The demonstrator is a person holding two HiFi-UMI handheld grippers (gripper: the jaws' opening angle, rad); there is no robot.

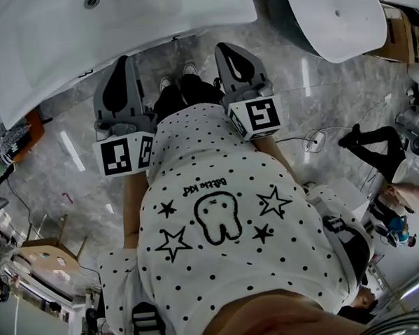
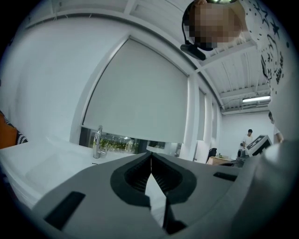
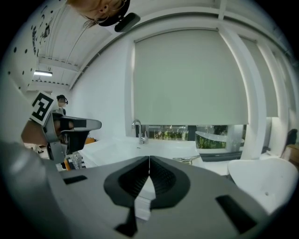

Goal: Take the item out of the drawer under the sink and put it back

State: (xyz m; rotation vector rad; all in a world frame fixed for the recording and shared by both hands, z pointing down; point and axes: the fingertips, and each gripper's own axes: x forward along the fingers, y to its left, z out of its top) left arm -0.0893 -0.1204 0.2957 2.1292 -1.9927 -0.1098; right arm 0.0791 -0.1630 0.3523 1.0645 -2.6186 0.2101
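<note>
The left gripper (image 2: 151, 158) and right gripper (image 3: 149, 159) are pinched together and empty; the item in the drawer is hidden, so I can't tell how it feels.

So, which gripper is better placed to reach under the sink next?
Left, probably, by a little. Both grippers are shut and empty, but the left gripper points at the sink near its middle, while the right gripper is by its right end. The drawer is not in view.
</note>
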